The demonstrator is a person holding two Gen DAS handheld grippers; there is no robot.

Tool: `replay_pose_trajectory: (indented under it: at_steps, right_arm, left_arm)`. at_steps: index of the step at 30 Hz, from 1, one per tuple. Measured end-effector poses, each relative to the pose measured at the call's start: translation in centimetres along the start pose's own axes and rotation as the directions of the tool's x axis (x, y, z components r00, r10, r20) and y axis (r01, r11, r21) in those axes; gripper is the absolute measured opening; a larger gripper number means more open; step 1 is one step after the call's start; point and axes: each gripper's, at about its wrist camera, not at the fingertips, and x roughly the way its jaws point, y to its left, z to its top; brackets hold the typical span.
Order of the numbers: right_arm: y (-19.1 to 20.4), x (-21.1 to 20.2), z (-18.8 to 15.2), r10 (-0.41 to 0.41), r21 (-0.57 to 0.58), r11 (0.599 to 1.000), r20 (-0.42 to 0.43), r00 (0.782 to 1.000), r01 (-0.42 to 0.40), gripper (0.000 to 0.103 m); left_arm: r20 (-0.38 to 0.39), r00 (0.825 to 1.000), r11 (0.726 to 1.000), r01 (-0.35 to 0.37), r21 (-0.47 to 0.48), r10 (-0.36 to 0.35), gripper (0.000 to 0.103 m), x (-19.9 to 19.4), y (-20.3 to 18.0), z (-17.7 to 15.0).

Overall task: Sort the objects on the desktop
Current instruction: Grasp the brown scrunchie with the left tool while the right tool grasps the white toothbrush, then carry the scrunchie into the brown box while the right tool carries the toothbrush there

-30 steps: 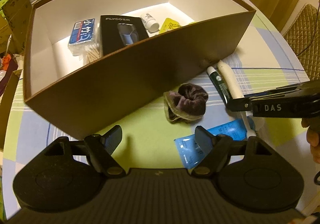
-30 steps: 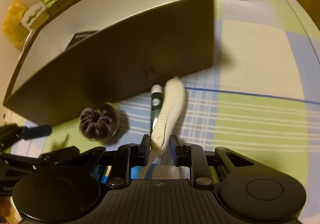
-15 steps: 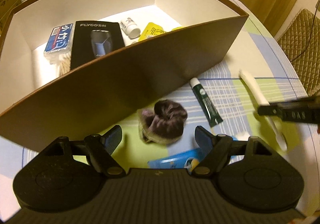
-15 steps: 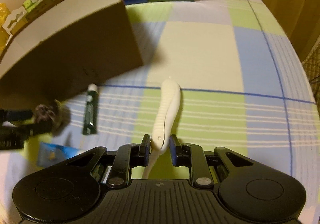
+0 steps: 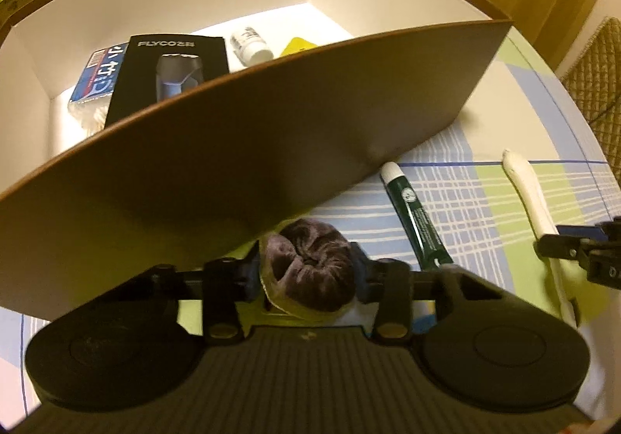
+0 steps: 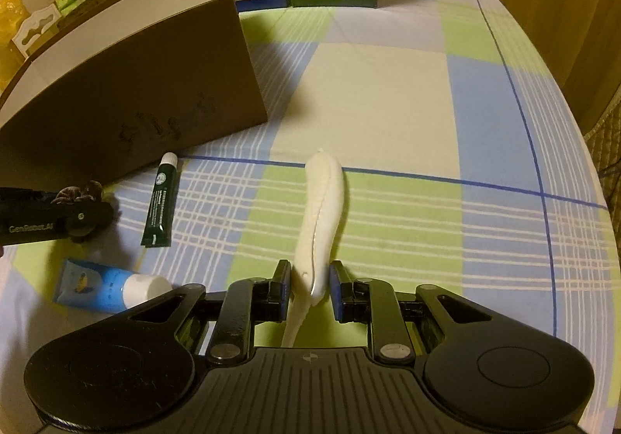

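Since earlier, left gripper [image 5: 308, 273] is now clamping fingers on the scrunchie [image 5: 310, 271]; right gripper [image 6: 309, 288] fingers are parting beside the white toothbrush [image 6: 322, 209], box [image 5: 271, 147] nearby.

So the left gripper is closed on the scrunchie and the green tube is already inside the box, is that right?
Not quite. The left gripper is closed on the scrunchie, but the green tube lies on the tablecloth beside the box, not inside it. The right wrist view shows this.
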Motion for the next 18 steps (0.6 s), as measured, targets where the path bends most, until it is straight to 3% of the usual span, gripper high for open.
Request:
replay_pose_trajectory:
  at_steps: [6,18]
  right_arm:
    - [0.6,0.4,0.1,-0.019,-0.055,0.998,-0.005,1.0,0.018,0.017]
    - [1.2,0.3,-0.1,-0.033,-0.1,0.994,-0.013,0.999,0.032,0.017]
  left_arm:
    - [-0.004,1.0,1.0,0.014,0.012,-0.014,0.024,-0.9,0.1,-0.3]
    - [0.023,1.0,0.999,0.021,-0.027,-0.02,0.023,-4.3,1.1,-1.5]
